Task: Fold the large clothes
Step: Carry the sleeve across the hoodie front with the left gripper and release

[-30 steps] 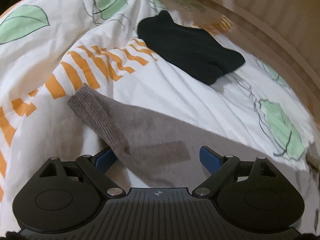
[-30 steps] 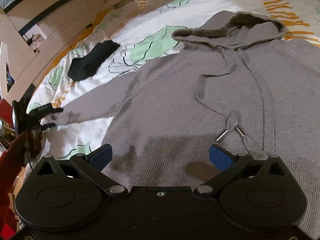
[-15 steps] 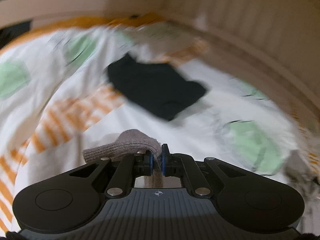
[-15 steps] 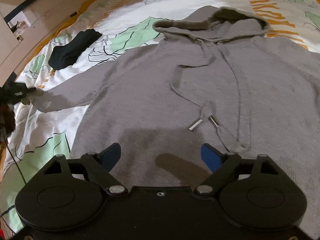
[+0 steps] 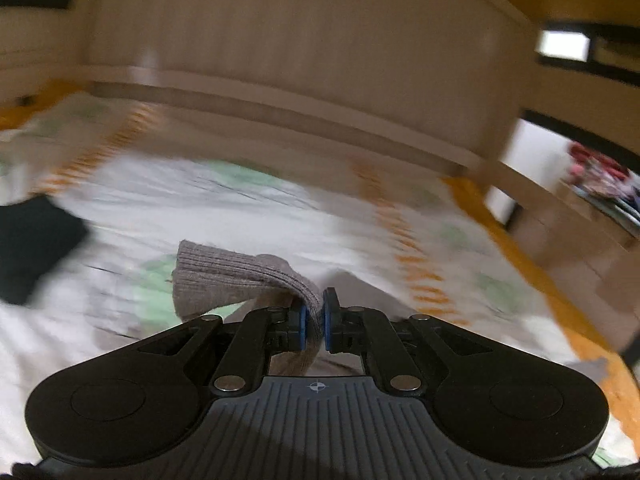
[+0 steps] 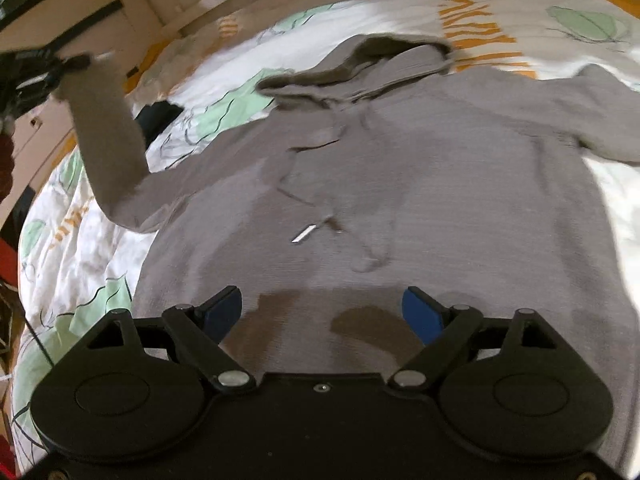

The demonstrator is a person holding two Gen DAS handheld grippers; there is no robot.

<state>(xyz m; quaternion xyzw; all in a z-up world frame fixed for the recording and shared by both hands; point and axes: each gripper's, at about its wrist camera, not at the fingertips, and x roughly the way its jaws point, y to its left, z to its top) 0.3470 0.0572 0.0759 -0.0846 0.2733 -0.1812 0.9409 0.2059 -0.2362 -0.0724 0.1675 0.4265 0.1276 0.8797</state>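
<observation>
Left tool point(image 5: 313, 322) was clenched on the ribbed cuff of the grey knitted hoodie's sleeve point(image 5: 236, 276), lifted above the white leaf-patterned bed cover point(image 5: 248, 200), background blurred. Right tool point(image 6: 322, 312) hung released, nothing between its blue pads, over the grey knitted hoodie point(image 6: 420, 168) spread flat on the bed, one sleeve raised at left.
</observation>
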